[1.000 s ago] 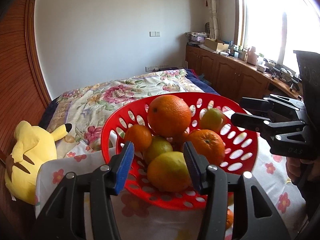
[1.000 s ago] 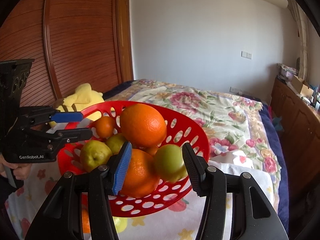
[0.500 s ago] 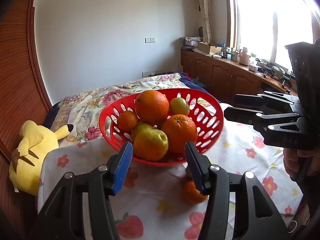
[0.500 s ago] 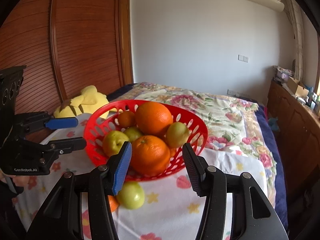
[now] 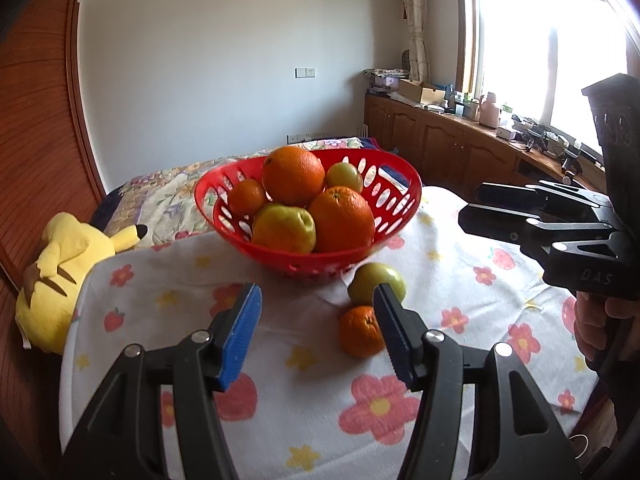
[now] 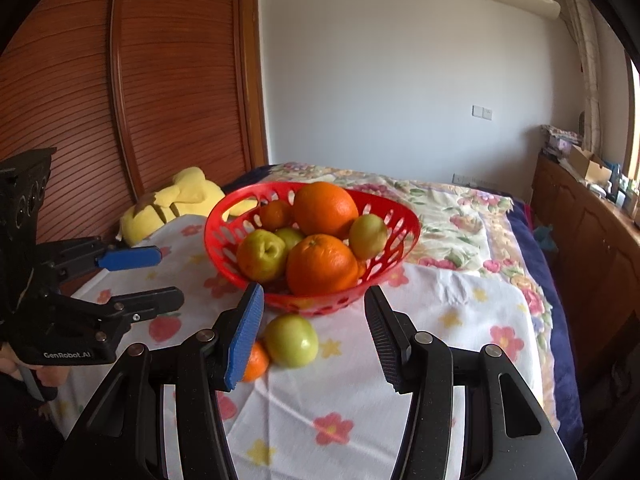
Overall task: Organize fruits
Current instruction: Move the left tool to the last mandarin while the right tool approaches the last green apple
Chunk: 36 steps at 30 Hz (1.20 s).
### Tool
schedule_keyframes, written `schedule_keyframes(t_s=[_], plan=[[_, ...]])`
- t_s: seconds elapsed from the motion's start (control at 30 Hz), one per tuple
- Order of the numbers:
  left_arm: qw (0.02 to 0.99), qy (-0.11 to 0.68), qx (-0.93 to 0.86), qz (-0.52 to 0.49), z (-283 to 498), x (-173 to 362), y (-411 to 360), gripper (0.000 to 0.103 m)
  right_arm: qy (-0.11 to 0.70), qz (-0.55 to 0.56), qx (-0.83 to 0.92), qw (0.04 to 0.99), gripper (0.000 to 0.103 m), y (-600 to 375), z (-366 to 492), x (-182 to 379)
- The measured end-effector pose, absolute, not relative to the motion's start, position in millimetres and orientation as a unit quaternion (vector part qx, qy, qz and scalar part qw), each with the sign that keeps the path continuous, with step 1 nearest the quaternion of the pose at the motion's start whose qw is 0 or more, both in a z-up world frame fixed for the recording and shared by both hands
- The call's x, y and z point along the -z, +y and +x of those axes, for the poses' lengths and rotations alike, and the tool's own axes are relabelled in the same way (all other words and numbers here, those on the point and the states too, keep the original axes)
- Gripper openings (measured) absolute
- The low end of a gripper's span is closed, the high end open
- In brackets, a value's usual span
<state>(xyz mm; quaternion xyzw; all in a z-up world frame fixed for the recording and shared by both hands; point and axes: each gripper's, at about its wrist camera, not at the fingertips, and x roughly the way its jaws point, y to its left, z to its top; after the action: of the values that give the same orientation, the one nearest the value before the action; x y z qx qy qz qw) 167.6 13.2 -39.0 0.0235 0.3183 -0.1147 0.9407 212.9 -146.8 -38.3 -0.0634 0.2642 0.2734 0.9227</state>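
While both grippers hang empty, fruit fills the red basket (image 5: 404,196) — two strays outside.

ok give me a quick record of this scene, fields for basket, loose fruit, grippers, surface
basket: red basket heaped with oranges and green-yellow fruit
loose fruit: green apple and small orange on the cloth in front of the basket
left gripper: open, empty, jaws just been widening
right gripper: open, empty
surface: floral cloth
aside: yellow plush toy

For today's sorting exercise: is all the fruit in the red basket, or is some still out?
Some is out. A green apple and a small orange lie on the flowered cloth beside the red basket.
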Motion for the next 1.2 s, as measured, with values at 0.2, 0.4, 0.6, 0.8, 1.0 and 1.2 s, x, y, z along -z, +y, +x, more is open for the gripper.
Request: schedule_keyframes(t_s=[0.2, 0.4, 0.6, 0.8, 1.0, 1.2], plan=[[0.937, 0.33, 0.113, 0.013, 166.9, 53.2, 12.6, 0.061, 0.272, -0.06, -0.276, 0.92, 0.054, -148.4, 206.3, 46.1], [0.933, 0.341, 0.117, 0.005, 171.7, 66.9, 8.9, 0.066, 0.282, -0.061, -0.275, 0.917, 0.054, -147.2, 206.8, 57.5], [0.926, 0.355, 0.125, 0.009, 178.2, 76.9, -2.1, 0.067, 0.295, -0.06, -0.277, 0.913, 0.054, -147.0, 208.9, 68.4], [0.917, 0.372, 0.144, 0.018, 188.7, 82.4, -17.7, 0.067, 0.303, -0.063, -0.277, 0.909, 0.055, -147.1, 210.1, 75.7], [0.907, 0.391, 0.157, 0.024, 199.5, 88.7, -27.6, 0.064, 0.307, -0.061, -0.276, 0.909, 0.055, -147.4, 211.4, 78.7], [0.898, 0.408, 0.16, 0.03, 203.5, 97.5, -34.4, 0.056, 0.309, -0.061, -0.274, 0.908, 0.055, -147.3, 213.4, 80.0]])
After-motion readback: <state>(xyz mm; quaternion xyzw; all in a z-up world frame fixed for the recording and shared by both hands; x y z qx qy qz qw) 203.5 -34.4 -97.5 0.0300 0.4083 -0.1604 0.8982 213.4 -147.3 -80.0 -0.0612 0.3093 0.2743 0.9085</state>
